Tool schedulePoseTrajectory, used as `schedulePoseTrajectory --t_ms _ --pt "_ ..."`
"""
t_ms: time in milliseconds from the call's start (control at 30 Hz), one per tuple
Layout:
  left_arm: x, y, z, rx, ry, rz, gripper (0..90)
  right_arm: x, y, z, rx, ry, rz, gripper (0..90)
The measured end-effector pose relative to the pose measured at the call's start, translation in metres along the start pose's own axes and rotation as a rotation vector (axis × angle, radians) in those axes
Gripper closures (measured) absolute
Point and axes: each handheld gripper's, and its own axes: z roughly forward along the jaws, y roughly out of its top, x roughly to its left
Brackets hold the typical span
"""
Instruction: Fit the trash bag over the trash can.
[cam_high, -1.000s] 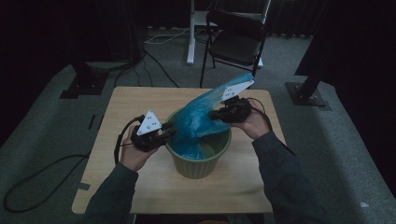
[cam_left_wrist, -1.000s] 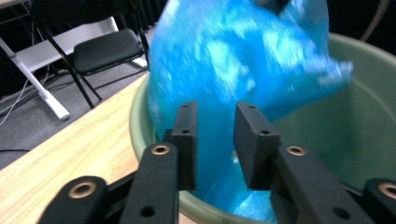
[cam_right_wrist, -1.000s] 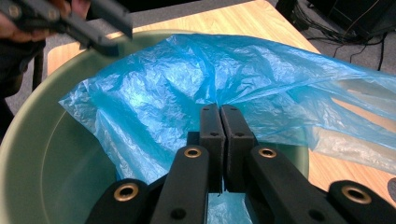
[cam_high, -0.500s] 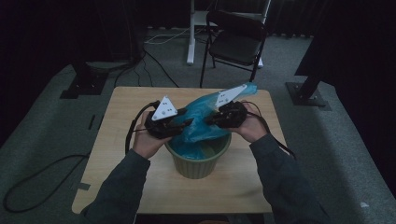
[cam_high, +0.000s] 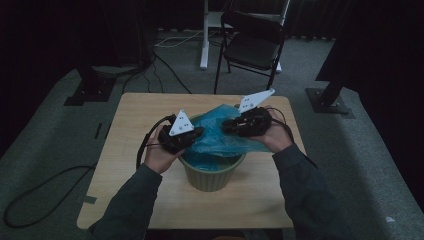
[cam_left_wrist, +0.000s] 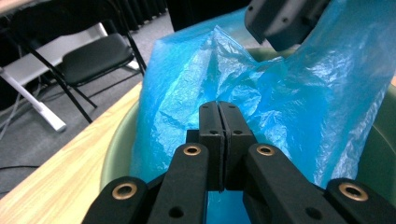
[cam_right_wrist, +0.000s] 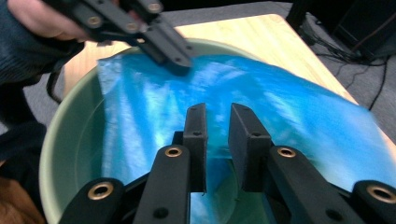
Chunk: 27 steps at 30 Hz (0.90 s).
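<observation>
Green bucket (cam_high: 212, 172) sits on the tabletop (cam_high: 125, 150), near the middle, a bit toward the near edge. Blue plastic bag (cam_high: 220, 135) lies draped over its mouth, part hanging down inside, part spread across the far and right side of the rim.

Left tongs (cam_high: 192, 137) sit at the bucket's left rim, held in the person's left hand (cam_high: 160, 152). In the left gripper view the jaws are pressed flat together with no gap. The bag (cam_left_wrist: 261, 93) rises right behind the tips; cannot tell whether a fold of film is pinched between them. Bucket rim (cam_left_wrist: 116, 149) curves just below and left of the jaws.

Right tongs (cam_high: 230, 125) are over the far right part of the bucket, held in the right hand (cam_high: 275, 137). In the right gripper view the jaws stand apart with a narrow gap, tips over the blue film (cam_right_wrist: 280, 107); nothing clamped between them that shows. That view also shows the left tongs (cam_right_wrist: 175, 63) farther off with their tips down on the bag's far edge, and the bucket's pale green wall (cam_right_wrist: 70, 140) to the left.

Both grippers carry a grey three-cornered plate on top, cables trailing back over the tabletop. The bag is crumpled and raised in a ridge between the two tongs.

Behind the tabletop: a black folding chair (cam_high: 252, 42) on grey floor, cables beside it.
</observation>
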Motion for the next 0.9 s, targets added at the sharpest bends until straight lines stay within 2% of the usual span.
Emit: schedulePoseTrajectory --t_ms 133,267,367,433,600,667,800,900 --pt "0.001 -0.002 -0.004 -0.018 0.012 -0.001 88.7 -0.005 -0.001 0.001 0.010 -0.024 0.023 78.9" --pt "0.001 -0.004 -0.005 -0.027 0.015 -0.007 88.7 -0.002 -0.003 0.009 0.030 -0.046 0.025 69.9" --pt "0.000 -0.005 -0.005 -0.031 0.020 -0.005 88.7 0.001 -0.002 0.015 0.024 -0.022 0.016 62.2" --pt "0.000 -0.005 -0.004 -0.032 0.021 -0.008 88.7 0.002 -0.002 0.018 0.015 0.011 0.013 57.6" --pt "-0.002 -0.004 -0.002 -0.039 0.019 -0.008 88.7 0.007 -0.001 0.021 0.001 0.047 -0.008 53.8" --pt "-0.003 -0.004 -0.003 -0.041 0.020 -0.003 88.9 0.007 0.000 0.024 0.014 0.025 -0.014 59.6" --pt "-0.003 -0.004 -0.005 -0.046 0.026 -0.001 89.3 0.007 -0.001 0.029 0.052 0.002 -0.024 86.7" --pt "-0.001 -0.007 -0.008 -0.055 0.036 -0.014 89.5 0.007 -0.001 0.026 0.060 -0.020 -0.016 89.9"
